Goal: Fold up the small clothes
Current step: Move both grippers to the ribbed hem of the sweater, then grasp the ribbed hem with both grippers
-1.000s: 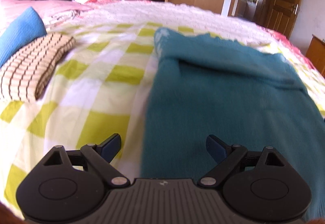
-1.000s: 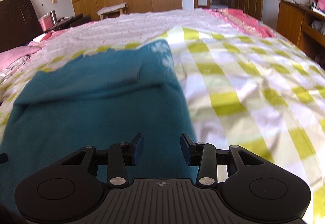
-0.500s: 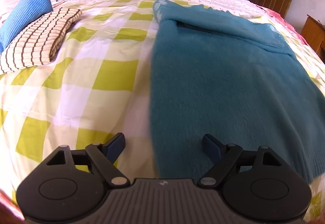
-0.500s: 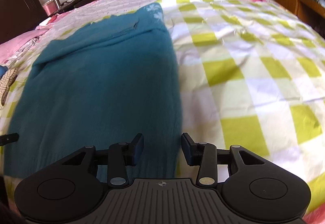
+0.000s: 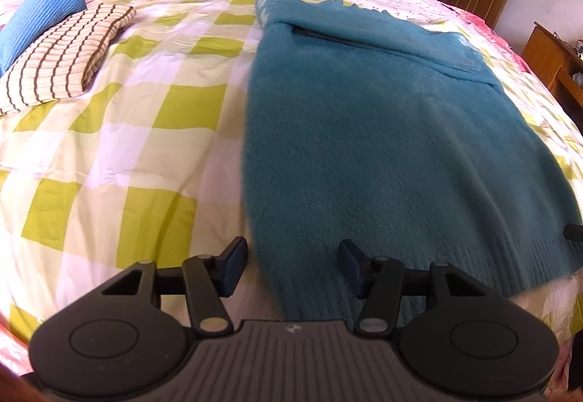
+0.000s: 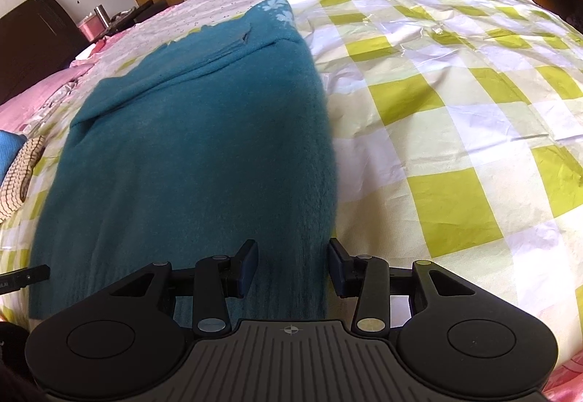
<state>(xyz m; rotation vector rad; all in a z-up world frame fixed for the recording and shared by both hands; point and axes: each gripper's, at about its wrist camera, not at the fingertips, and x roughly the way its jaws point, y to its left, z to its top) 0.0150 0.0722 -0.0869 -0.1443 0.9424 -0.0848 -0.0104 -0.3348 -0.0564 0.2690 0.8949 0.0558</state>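
Garment: teal sweater (image 5: 382,132) lay flat on the bed (image 5: 138,132), over the green-checked sheet, running from 6 o'clock at the near hem to 12 o'clock at the far end in both wrist views.
Done so far: the far end looked turned in, a folded layer lying across the top near 12 o'clock; a patch of pale flower pattern showed at the far corner. Judged to be a first fold only.
Left to do: body still a long rectangle; hem not yet lifted; I judged the lengthwise fold, hem toward the far end, remained.
Finished pile: striped folded garment (image 5: 62,63) and blue folded item (image 5: 40,16) at 10 o'clock in the left view, well apart from the sweater.
Left tool (image 5: 291,265): jaws wide apart, holding nothing; it straddled the sweater's left near corner, one finger over sheet, the other over knit.
Right tool (image 6: 291,269): jaws moderately apart, holding nothing; the sweater's right hem corner lay between them.
Pose: both tools low at 6 o'clock, pointing along the garment toward 12, one at each hem corner.
Contact: could not tell whether the fingers touched the fabric.
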